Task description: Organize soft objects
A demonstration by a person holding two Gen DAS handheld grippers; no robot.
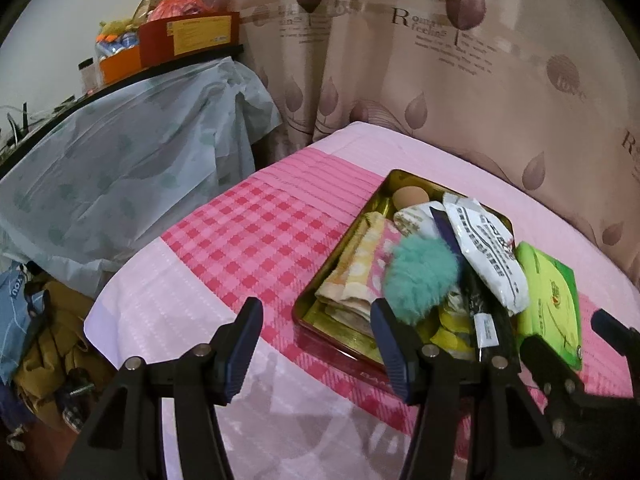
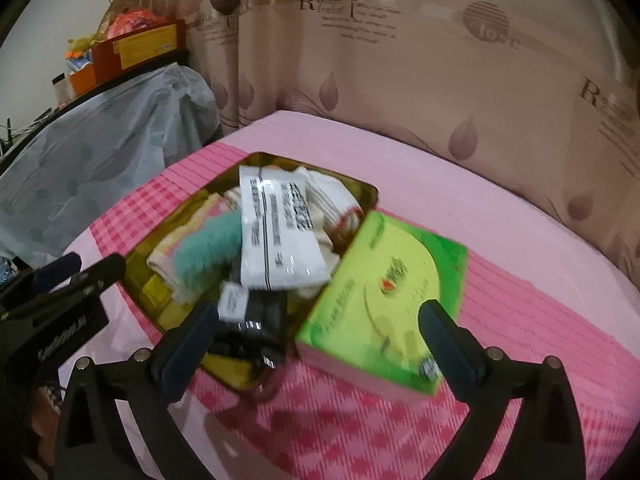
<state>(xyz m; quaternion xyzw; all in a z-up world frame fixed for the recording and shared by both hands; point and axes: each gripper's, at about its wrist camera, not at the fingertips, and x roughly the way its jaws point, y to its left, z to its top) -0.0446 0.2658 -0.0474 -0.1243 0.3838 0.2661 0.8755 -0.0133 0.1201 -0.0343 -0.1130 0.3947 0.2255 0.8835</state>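
A gold tin (image 1: 343, 237) (image 2: 370, 196) lies on the pink bed and is heaped with soft items. Among them are a teal fluffy pompom (image 1: 420, 276) (image 2: 208, 248), a white packet (image 1: 484, 248) (image 2: 280, 232), a folded yellow-and-pink cloth (image 1: 360, 272), a beige sponge (image 1: 408, 198) and a black wrapped item (image 2: 256, 320). A green tissue pack (image 1: 552, 300) (image 2: 384, 292) leans tilted on the tin's right edge. My right gripper (image 2: 318, 312) (image 1: 568, 332) stands wide open just in front of that pack, its pads off it. My left gripper (image 1: 316, 316) (image 2: 80, 268) is open at the tin's near left corner, holding nothing.
The bed's pink checked sheet (image 1: 248, 240) stretches to the left of the tin. A patterned curtain (image 1: 440, 80) hangs close behind. A plastic-draped piece of furniture (image 1: 140, 160) with boxes (image 1: 188, 36) on top stands at left, with clutter (image 1: 44, 340) on the floor below.
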